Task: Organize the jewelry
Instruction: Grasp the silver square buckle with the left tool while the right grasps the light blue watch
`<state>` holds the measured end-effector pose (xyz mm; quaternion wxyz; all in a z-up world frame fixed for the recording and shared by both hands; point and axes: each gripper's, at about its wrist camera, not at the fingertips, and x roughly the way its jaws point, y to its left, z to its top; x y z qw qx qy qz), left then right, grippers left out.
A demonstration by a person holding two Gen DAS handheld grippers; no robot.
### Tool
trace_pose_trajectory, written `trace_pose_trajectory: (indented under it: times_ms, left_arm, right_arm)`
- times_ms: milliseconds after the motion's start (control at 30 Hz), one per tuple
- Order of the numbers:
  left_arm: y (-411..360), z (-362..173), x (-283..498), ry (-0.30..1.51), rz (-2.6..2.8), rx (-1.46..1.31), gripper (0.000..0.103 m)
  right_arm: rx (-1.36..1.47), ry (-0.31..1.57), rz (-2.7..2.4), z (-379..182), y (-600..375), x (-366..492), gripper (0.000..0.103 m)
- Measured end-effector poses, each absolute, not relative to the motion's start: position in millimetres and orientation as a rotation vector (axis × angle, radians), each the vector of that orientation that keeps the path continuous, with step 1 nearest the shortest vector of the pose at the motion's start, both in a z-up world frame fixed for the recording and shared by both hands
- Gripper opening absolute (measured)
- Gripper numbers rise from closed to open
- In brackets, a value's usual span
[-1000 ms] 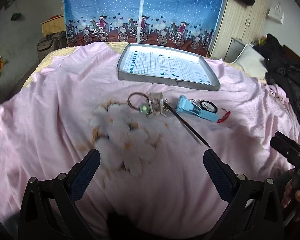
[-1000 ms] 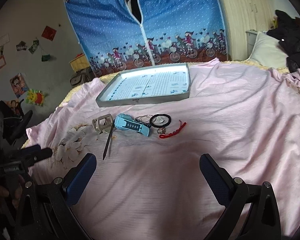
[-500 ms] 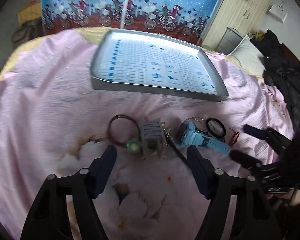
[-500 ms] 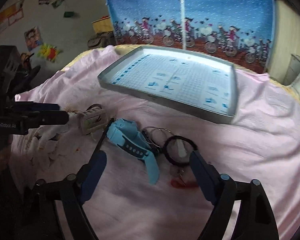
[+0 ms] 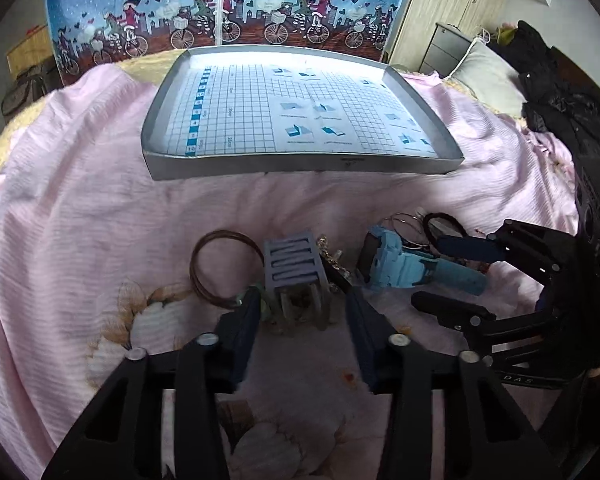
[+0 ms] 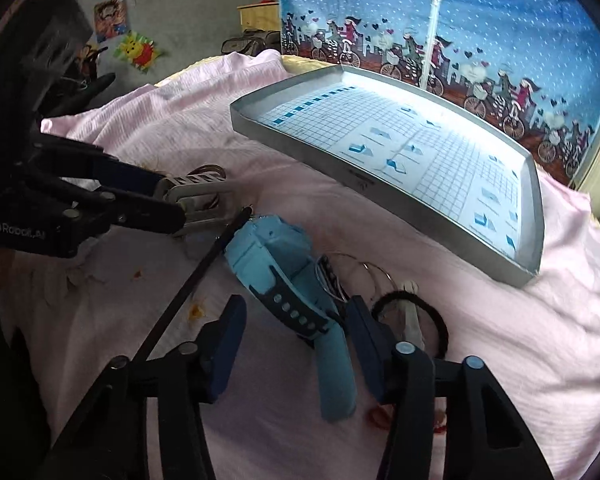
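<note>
While two tools (image 5: 300, 304) (image 6: 294, 320) straddle, one tray (image 5: 300, 170) waits.

Read "GenRobot.AI" in white on the black body of the left gripper (image 6: 172, 204), seen from the right wrist view. Made out only the letters "DAS" in pale print on the black body of the right gripper (image 5: 456, 280), seen from the left wrist view; the rest was cut off. Noted small printed numbers along the blue squares and grid lines of the paper lining the grey tray (image 5: 300, 168), too small and blurred to read. Found a tiny mark on the tray's front wall, illegible.
</note>
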<state>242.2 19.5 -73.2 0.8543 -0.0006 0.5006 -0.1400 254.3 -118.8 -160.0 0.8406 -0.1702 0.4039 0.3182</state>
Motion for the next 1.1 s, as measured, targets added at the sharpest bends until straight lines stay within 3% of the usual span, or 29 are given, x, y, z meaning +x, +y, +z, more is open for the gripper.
trace_pose_trajectory:
  times_ms: [467,700,1100]
  left_arm:
    - [21,-79,249,1.042,-0.276,-0.054,0.026]
    - [28,-72,246,1.023,-0.278,-0.112,0.026]
    - [31,-58,240,0.957,-0.318,-0.168,0.025]
  right_arm:
    - [-0.443,0.797,0.652,-166,-106,249,0.037]
    - [-0.401,0.784,0.668,-163,-111,248,0.019]
    - [-0.321,0.724,0.699,-143,-116,240,0.019]
